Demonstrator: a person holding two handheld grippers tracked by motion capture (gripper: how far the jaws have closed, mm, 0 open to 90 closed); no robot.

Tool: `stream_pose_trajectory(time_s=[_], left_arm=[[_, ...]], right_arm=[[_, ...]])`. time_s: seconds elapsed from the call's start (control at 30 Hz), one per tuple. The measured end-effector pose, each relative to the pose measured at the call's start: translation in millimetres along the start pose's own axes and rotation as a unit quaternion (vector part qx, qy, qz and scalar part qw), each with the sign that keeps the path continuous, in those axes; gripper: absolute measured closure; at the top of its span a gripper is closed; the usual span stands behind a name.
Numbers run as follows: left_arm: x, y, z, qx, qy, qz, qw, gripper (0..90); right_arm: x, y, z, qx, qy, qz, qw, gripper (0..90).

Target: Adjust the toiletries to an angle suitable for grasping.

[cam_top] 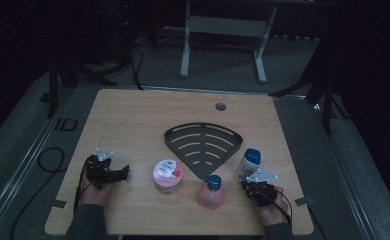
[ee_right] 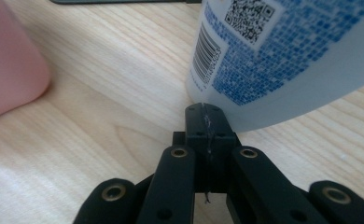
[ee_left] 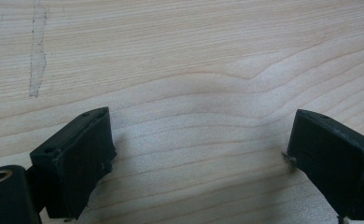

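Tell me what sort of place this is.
Likely a lab or recording workspace, dimly lit: a wooden table with toiletries laid out beside a dark corner shower rack, cables trailing over grey floor, and a bare desk frame behind.

White blue-capped bottle [cam_top: 246, 164] stands upright just beside the dark rack [cam_top: 203, 141].

Left tool [cam_top: 114, 172]: black body, carrying a grey three-cornered plate on top; blocky black pads [ee_left: 75, 158] showing small screw holes.
Right tool [ee_right: 207, 122]: black linkage arms showing brass-ringed pivots; grey plate sitting on top.
Cables: thin and black, trailing from each tool.
Sleeves [cam_top: 85, 222]: person is wearing dark grey-green.
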State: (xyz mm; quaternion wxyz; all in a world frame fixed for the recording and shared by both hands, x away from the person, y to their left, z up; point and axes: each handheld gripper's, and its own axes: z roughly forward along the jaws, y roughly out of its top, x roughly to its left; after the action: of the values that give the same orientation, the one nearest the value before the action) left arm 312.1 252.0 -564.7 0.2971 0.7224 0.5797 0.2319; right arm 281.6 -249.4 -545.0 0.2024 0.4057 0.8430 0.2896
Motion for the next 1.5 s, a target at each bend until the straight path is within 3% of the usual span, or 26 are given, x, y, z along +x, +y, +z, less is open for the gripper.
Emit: stream_pose_trajectory(time_s=[0.2,0.4,0.73,1.0,1.5], left_arm=[[0.0,0.0,0.0,0.0,0.0,0.0,1.0,6.7],[-0.1,0.0,0.0,0.0,0.0,-0.001,1.0,6.7],[0.0,0.0,0.0,0.0,0.0,0.0,1.0,6.7],[0.0,0.0,0.0,0.0,0.0,0.0,1.0,6.7],[0.0,0.0,0.0,0.0,0.0,0.0,1.0,6.7]], right_arm=[[-3.2,2.9,2.7,0.003,-0.014,-0.007,0.9999,90.0],[-8.7,3.7,3.9,0.005,-0.02,0.002,0.9998,90.0],[-15.8,5.2,6.9,0.001,-0.015,0.018,0.9997,90.0],[-18.7,11.3,12.4,0.005,-0.026,0.01,0.9996,90.0],[-23.6,20.5,21.6,0.003,-0.025,0.013,0.9996,90.0]])
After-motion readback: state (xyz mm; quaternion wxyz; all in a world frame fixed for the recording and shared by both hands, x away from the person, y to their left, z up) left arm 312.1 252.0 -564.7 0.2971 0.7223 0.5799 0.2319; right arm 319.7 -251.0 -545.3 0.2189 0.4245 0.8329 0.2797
